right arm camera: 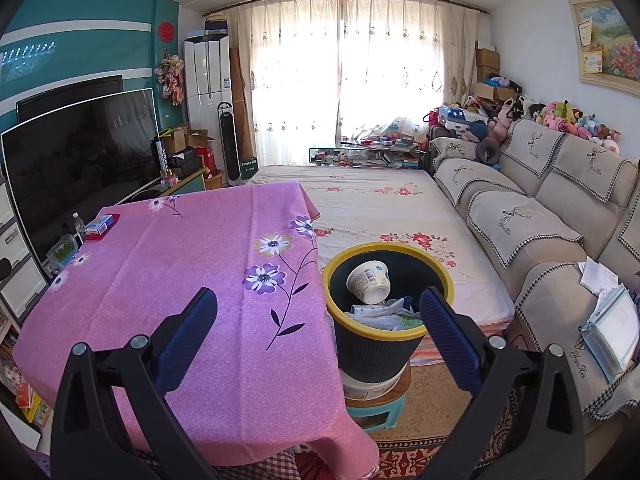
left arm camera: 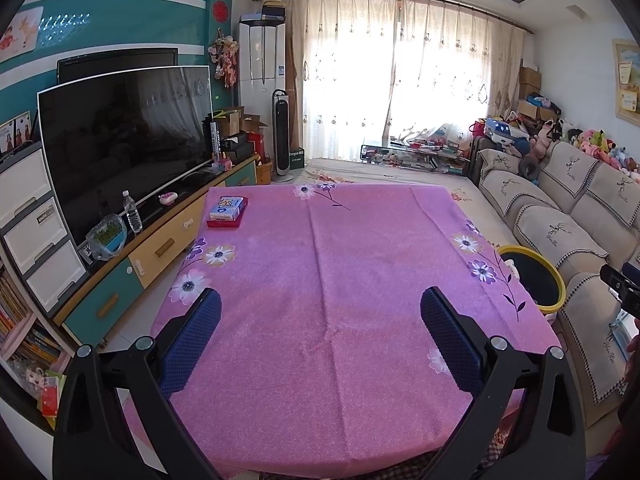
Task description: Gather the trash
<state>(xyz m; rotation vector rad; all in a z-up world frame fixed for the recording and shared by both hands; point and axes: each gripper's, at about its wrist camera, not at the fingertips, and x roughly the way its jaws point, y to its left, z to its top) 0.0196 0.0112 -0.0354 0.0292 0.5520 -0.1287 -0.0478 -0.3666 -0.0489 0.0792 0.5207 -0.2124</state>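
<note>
Trash left: your only candidate looks like the small carton [left arm camera: 227, 207] on a red tray [left arm camera: 225, 222], far-left corner of the bench [left arm camera: 320, 280].
Handling: probably light, stiff card; pinch its long sides.
Bin [right arm camera: 387, 334]: just off the bench's right edge, already holding a cup [right arm camera: 370, 282] and wrappers.
Fingers: left gripper [left arm camera: 320, 342] and right gripper [right arm camera: 320, 344] both spread, empty.
Room: wide bare cloth; mind the bin rim.

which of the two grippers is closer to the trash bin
The right gripper: the yellow-rimmed bin sits just ahead between its open fingers. The left gripper faces the pink tablecloth, with the bin off at the table's right edge.
</note>
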